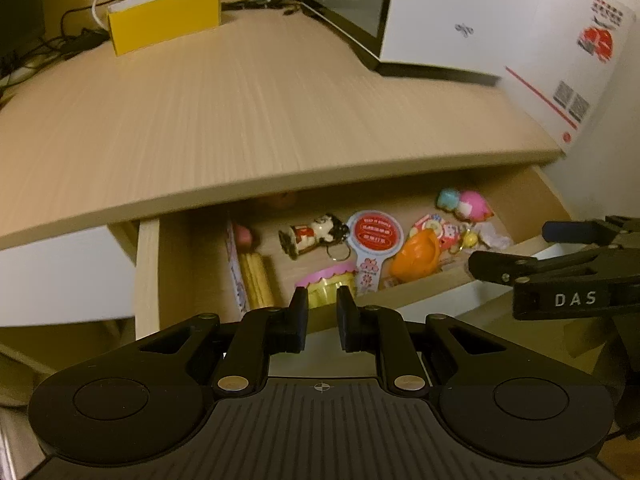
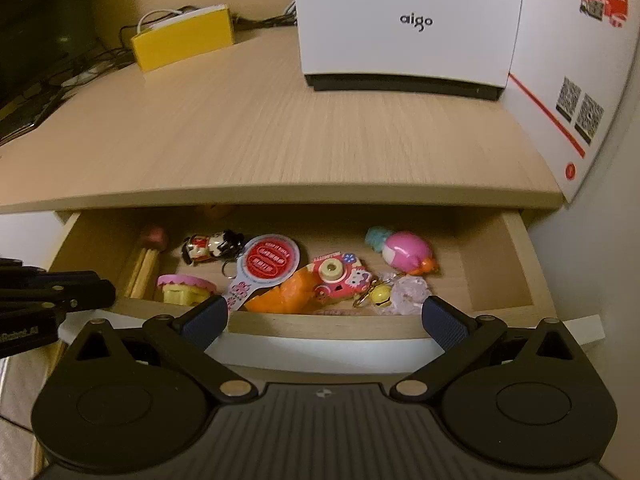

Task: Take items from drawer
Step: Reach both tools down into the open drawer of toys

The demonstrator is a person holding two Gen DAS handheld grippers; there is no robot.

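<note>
Drawer (image 2: 516, 240) rear hidden under bench (image 2: 280, 196) overhang; an orange-brown item (image 2: 214, 209) back there is too dark to identify. Red label text on round tag (image 2: 271, 261) blurred, unreadable. Left gripper (image 2: 52, 300) cut off by frame edge.

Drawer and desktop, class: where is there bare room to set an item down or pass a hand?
Free: the desktop between the yellow box and white aigo box; the drawer's right end, beyond the pink toy. Crowded: the drawer's middle, around the orange toy.
</note>
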